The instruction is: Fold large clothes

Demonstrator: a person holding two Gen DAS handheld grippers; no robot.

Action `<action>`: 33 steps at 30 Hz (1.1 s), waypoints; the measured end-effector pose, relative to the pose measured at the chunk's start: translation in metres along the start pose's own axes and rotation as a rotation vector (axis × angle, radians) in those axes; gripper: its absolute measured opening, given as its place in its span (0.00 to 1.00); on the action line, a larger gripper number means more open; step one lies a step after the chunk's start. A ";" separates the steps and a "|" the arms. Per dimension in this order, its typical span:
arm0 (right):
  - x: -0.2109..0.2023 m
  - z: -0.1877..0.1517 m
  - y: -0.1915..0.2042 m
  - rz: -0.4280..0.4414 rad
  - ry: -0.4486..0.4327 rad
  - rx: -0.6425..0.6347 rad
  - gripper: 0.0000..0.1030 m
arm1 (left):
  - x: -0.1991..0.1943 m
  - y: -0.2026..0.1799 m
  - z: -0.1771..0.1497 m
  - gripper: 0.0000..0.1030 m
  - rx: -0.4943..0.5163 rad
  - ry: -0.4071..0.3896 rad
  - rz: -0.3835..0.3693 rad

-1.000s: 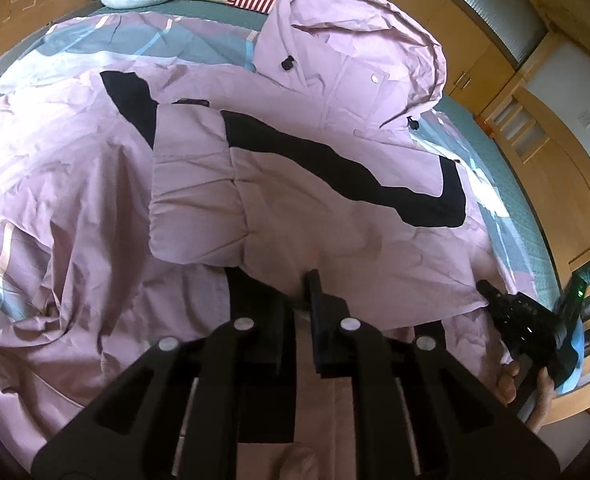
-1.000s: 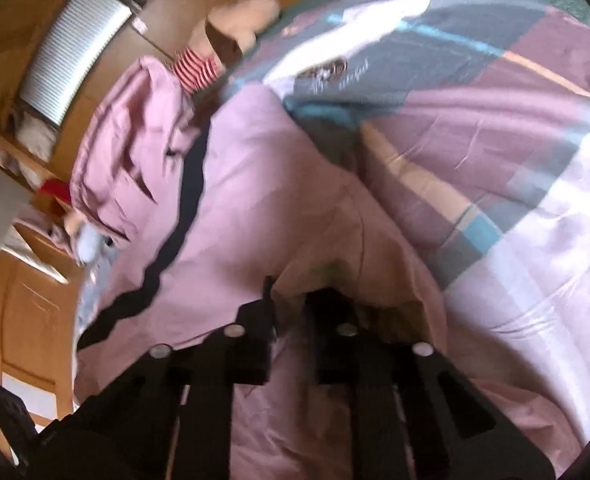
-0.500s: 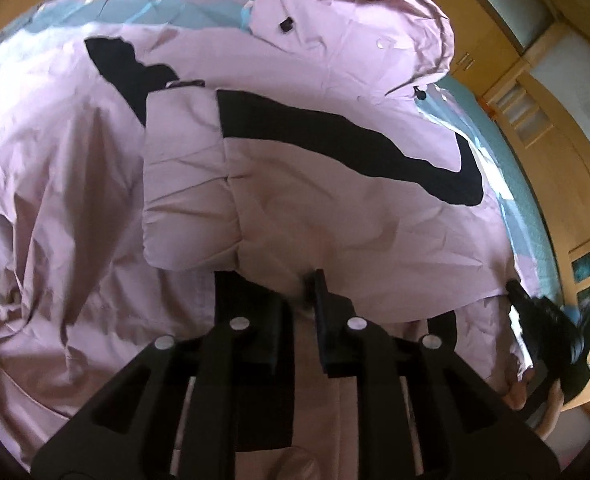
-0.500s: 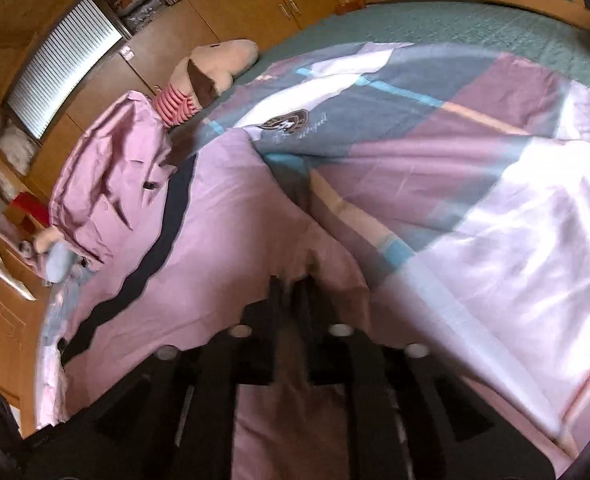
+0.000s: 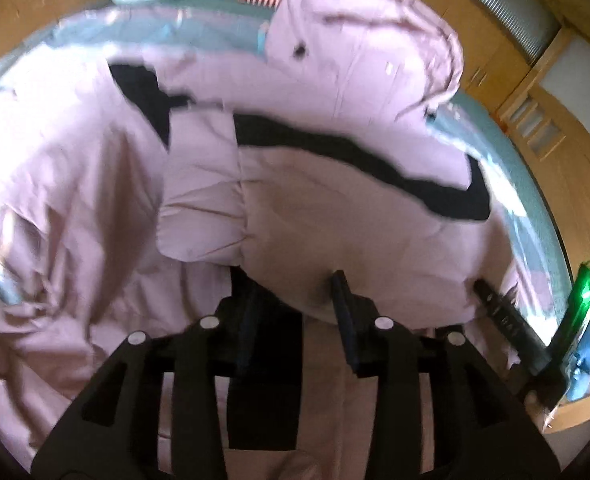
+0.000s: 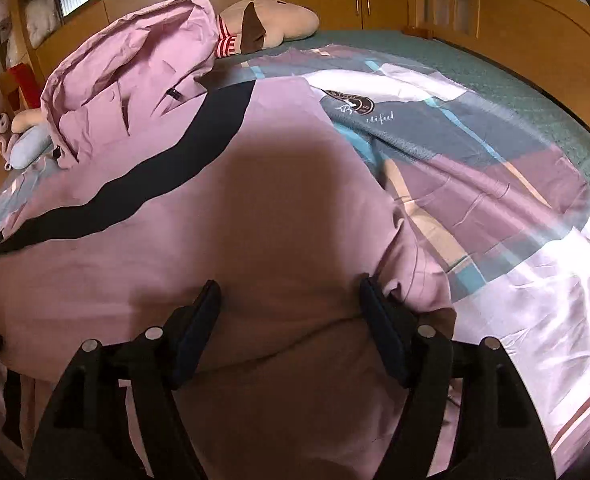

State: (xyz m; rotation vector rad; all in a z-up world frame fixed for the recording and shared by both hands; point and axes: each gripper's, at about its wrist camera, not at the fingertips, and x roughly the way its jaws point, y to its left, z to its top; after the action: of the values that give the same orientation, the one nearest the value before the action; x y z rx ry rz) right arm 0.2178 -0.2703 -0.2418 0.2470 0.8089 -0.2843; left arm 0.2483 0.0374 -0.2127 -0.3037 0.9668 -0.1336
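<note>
**A:** How far along is the folding looking?

**B:** Partway, I'd judge. The pink jacket (image 6: 223,216) is lying spread over the bed (image 6: 495,80), taking up most of the near half, with its hood (image 6: 135,68) pointing toward the far edge by the wooden cabinets. In the left wrist view one sleeve (image 5: 203,208) is lying folded in across the body, so a fold is in place on that side. The lower hem nearest the claws is lying doubled up onto the body, forming a rounded, puffy edge. The hood is sitting unfolded and the bundle is wide, so more folds are probably waiting.

**A:** And the claws?

**B:** Both are letting go. The left claw (image 5: 295,300) is opening, its jaws at a middling gap with the padded hem bulging between them, though the view is blurring. The right claw (image 6: 291,312) is opening wide, fabric lying between the jaws but the pads not pressing on it.

**A:** What is the stuff like?

**B:** The jacket is looking like a smooth, matte, lightly padded shell, creasing softly, with a black wavy band (image 6: 143,184) running across it. Under it a patchwork quilt (image 6: 495,184) in grey, mauve and white is lying flat, and a plush toy (image 6: 271,24) is resting at the far edge of the bed.
</note>
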 end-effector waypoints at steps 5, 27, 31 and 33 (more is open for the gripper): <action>0.000 -0.002 0.000 0.012 -0.008 -0.013 0.78 | -0.033 -0.020 -0.002 0.73 0.087 -0.210 0.120; 0.000 -0.007 0.003 0.076 -0.014 -0.020 0.93 | 0.005 -0.055 -0.016 0.89 0.294 -0.092 0.110; 0.000 -0.007 0.003 0.106 -0.011 -0.021 0.99 | 0.040 -0.030 -0.015 0.95 0.227 0.040 0.187; 0.000 -0.007 0.002 0.110 -0.013 -0.019 0.99 | 0.049 -0.014 -0.015 0.98 0.164 0.069 0.120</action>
State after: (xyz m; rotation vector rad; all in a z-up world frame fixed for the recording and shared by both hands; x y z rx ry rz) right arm 0.2137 -0.2657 -0.2461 0.2707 0.7823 -0.1750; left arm 0.2638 0.0090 -0.2546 -0.0908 1.0331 -0.1134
